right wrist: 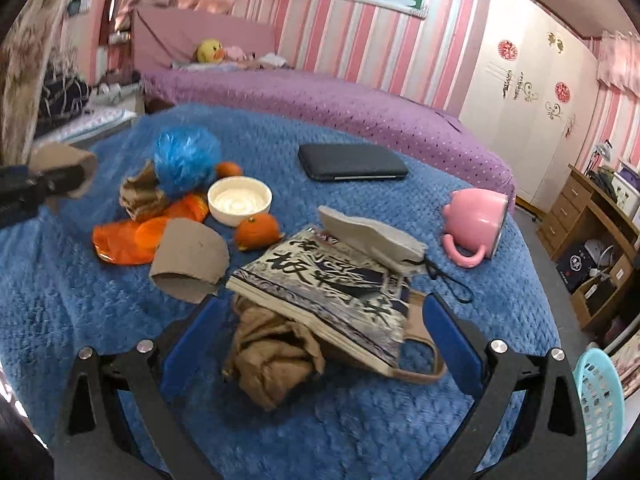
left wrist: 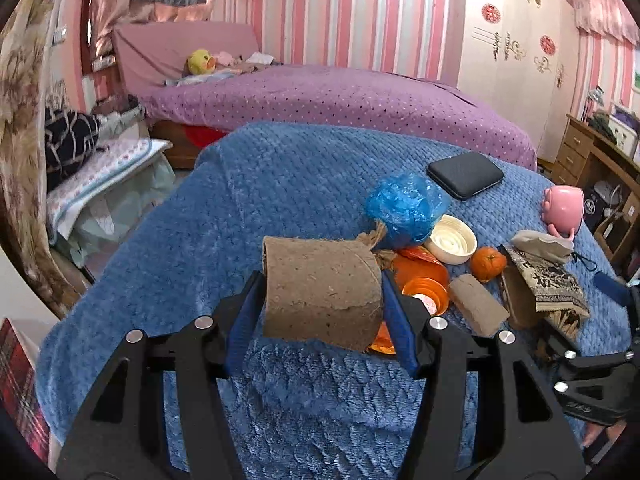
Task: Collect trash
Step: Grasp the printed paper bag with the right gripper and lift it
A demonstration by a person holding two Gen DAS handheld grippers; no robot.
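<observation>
My left gripper [left wrist: 320,300] is shut on a brown cardboard tube [left wrist: 320,292] and holds it above the blue blanket [left wrist: 280,184]; it also shows at the left of the right wrist view [right wrist: 60,172]. My right gripper [right wrist: 320,320] is open, its fingers either side of crumpled brown paper [right wrist: 272,360] lying partly under a patterned book [right wrist: 332,284]. A second cardboard tube [right wrist: 188,256], an orange plastic wrapper [right wrist: 128,240], a blue plastic bag [right wrist: 186,158] and more brown paper [right wrist: 140,192] lie on the blanket.
A white bowl [right wrist: 239,200], two tangerines [right wrist: 256,230], a grey pouch [right wrist: 372,236], a pink mug [right wrist: 476,220] on its side and a black case [right wrist: 352,162] are on the blanket. A light blue basket [right wrist: 600,400] stands at the lower right. A purple bed [right wrist: 320,96] is behind.
</observation>
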